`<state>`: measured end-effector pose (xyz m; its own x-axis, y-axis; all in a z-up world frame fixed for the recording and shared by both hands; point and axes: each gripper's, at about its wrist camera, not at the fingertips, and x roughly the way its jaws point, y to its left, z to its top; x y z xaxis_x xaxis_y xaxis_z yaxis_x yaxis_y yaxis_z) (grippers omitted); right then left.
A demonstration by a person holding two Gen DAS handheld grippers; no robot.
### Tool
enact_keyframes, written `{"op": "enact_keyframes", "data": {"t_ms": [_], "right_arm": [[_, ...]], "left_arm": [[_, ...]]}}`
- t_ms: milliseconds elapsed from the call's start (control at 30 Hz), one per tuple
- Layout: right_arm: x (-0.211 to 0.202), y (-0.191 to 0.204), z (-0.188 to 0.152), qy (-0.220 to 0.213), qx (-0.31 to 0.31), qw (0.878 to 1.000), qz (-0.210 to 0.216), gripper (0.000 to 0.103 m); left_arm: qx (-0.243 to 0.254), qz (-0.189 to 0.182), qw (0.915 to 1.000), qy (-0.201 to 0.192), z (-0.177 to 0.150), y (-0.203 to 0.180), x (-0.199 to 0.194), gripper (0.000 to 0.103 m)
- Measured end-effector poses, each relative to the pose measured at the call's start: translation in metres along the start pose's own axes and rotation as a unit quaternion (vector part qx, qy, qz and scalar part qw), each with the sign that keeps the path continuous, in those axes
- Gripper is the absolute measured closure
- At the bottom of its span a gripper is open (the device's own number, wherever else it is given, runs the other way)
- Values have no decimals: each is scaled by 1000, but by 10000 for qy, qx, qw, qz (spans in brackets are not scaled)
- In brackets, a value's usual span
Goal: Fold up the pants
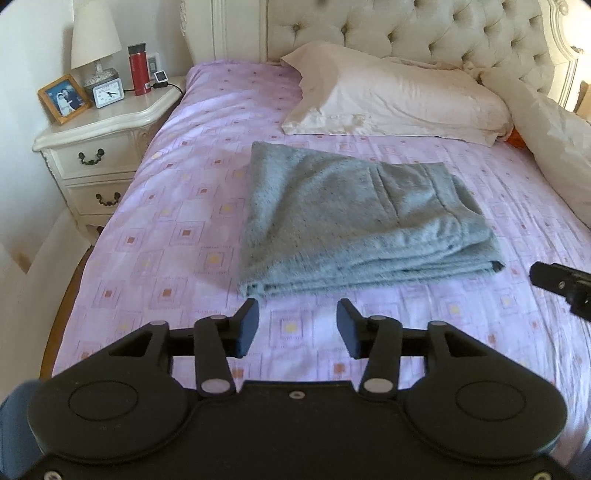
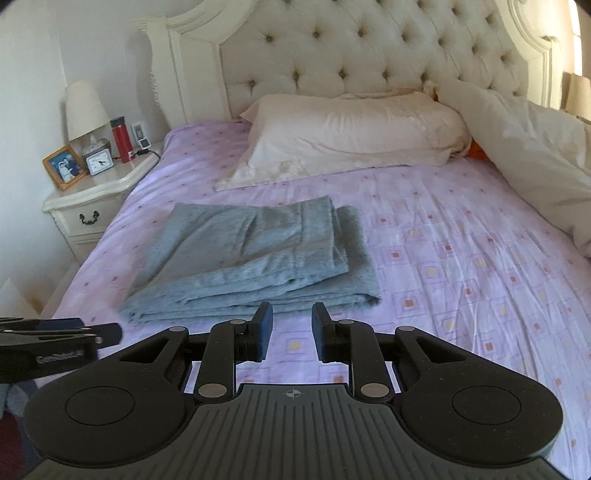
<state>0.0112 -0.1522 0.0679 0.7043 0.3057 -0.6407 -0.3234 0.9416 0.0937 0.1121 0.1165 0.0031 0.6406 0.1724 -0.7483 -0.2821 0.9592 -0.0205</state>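
The grey pants point(image 1: 354, 218) lie folded into a flat stack on the lilac patterned bedsheet point(image 1: 177, 206). They also show in the right wrist view as folded grey pants point(image 2: 255, 262). My left gripper point(image 1: 297, 328) hovers just short of the stack's near edge, jaws apart with only sheet between them. My right gripper point(image 2: 292, 330) is likewise back from the stack, its jaws a narrower gap apart and empty. Each gripper's tip appears in the other's view: the right gripper point(image 1: 561, 286) at the right edge, the left gripper point(image 2: 74, 338) at the left.
A cream pillow point(image 1: 395, 96) lies beyond the pants against the tufted headboard point(image 1: 424, 33). A white duvet point(image 2: 535, 155) is bunched at the right. A nightstand point(image 1: 99, 144) on the left holds a lamp, red bottle, clock and photo frame.
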Motion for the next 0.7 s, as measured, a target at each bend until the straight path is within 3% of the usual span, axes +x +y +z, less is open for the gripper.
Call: {"op": "enact_keyframes", "data": {"t_ms": [700], "right_arm": [[-8,29,-7,-69,-162,9998,-71,80]], "left_arm": [[12,32,9999,-99,-10,-5,-19,47]]}}
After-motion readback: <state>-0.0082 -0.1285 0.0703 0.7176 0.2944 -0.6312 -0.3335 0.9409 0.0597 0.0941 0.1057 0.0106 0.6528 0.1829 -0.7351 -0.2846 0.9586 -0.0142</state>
